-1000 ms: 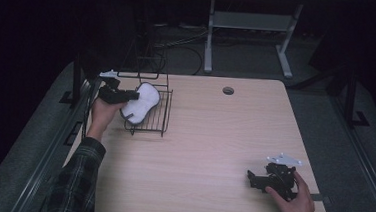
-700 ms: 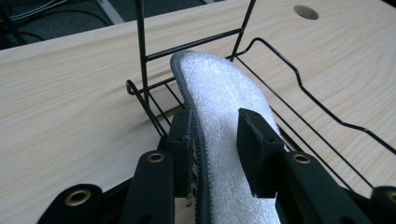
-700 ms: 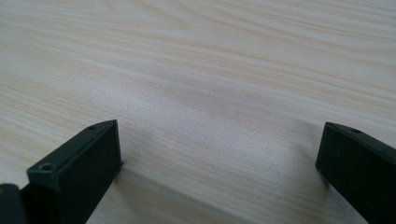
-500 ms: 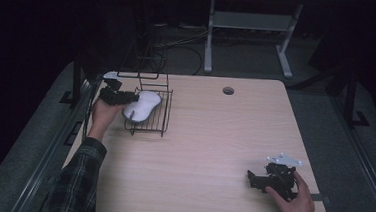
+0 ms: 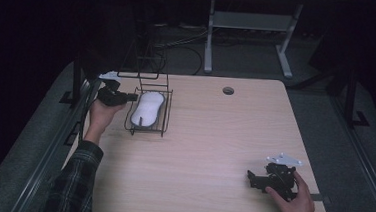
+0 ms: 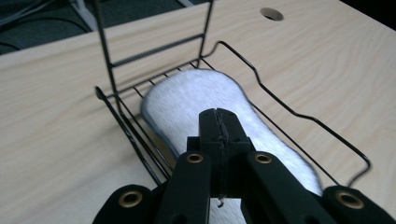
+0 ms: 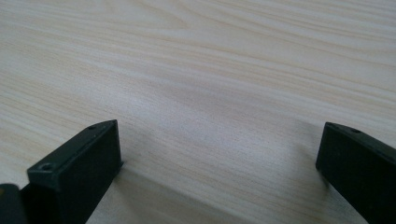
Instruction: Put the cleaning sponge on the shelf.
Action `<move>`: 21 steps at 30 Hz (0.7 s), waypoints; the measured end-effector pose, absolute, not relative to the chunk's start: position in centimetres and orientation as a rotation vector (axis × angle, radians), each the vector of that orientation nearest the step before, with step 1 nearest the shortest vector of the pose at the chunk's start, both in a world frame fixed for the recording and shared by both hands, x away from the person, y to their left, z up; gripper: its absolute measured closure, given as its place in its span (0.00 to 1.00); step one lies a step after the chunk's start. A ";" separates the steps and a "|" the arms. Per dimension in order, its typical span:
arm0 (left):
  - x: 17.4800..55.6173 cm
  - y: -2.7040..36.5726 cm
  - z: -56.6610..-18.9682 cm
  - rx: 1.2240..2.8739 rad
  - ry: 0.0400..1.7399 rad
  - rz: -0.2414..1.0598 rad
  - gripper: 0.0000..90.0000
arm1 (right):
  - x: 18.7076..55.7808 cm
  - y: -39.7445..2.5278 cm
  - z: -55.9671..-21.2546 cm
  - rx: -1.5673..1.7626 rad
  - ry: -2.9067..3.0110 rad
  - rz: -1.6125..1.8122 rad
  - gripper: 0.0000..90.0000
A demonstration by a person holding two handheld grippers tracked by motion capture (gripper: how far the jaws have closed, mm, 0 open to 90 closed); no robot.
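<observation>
High view has your left gripper (image 5: 132,97) at the table's (image 5: 209,137) far left edge, just beside the wire rack (image 5: 160,126); its jaws are pressed together, pinching nothing. The white insole (image 5: 146,109) lies flat inside that rack, lengthwise, heel end towards you. Your right gripper (image 5: 252,179) rests near the near right corner, jaws spread wide over bare wood.

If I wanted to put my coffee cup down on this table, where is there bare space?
Most of the table is bare: the wide middle stretch between the wire rack and the right gripper, and the far right corner past the cable hole. It is crowded at the left edge, where the left gripper sits by the white insole in the rack.
</observation>
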State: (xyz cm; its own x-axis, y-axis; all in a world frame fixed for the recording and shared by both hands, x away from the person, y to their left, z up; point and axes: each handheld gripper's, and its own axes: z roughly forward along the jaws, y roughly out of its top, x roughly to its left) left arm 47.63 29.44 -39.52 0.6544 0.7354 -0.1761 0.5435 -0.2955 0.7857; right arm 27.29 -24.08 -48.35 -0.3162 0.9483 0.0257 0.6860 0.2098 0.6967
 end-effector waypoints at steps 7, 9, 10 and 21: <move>46.0 28.8 -40.4 1.989 0.977 0.236 1.00 | 27.3 -24.1 -48.3 1.516 2.082 0.867 0.00; 45.7 28.5 -40.8 2.011 0.971 0.235 1.00 | 27.3 -24.1 -48.3 1.517 2.082 0.867 0.00; 45.5 28.3 -41.1 2.026 0.975 0.232 1.00 | 27.3 -24.1 -48.3 1.517 2.082 0.867 0.00; 45.2 27.3 -42.5 2.052 0.980 0.199 1.00 | 27.3 -24.1 -48.3 1.516 2.082 0.867 0.00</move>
State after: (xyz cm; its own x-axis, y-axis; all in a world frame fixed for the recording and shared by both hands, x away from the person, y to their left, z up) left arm 45.19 27.29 -42.48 0.6830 0.7038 -0.1952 0.5718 -0.3490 0.7425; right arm 27.29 -24.08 -48.35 -0.3164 0.9483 0.0254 0.6858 0.2102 0.6968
